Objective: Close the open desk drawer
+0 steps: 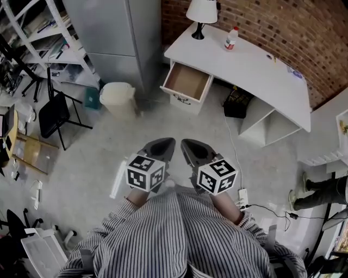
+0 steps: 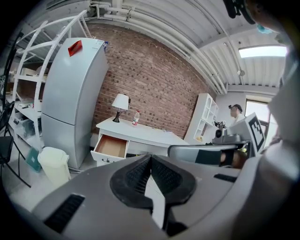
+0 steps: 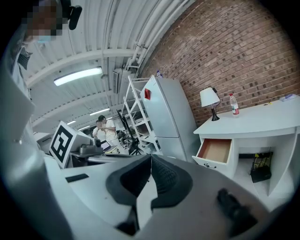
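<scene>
Head view: left gripper (image 1: 165,143) and right gripper (image 1: 188,145) (fingers (image 2: 133,177) together, empty) well apart from open drawer (image 1: 186,81).

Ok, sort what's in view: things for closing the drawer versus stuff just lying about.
For the job: open drawer, its handle, white desk, left gripper, right gripper, both shut.
Lying about: lamp, bottle, bin, black chair, fridge.

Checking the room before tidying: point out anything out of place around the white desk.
The drawer at the lamp end of the desk stands pulled well out, its brown bottom bare. The lamp and bottle on top stand upright; nothing looks spilled.
</scene>
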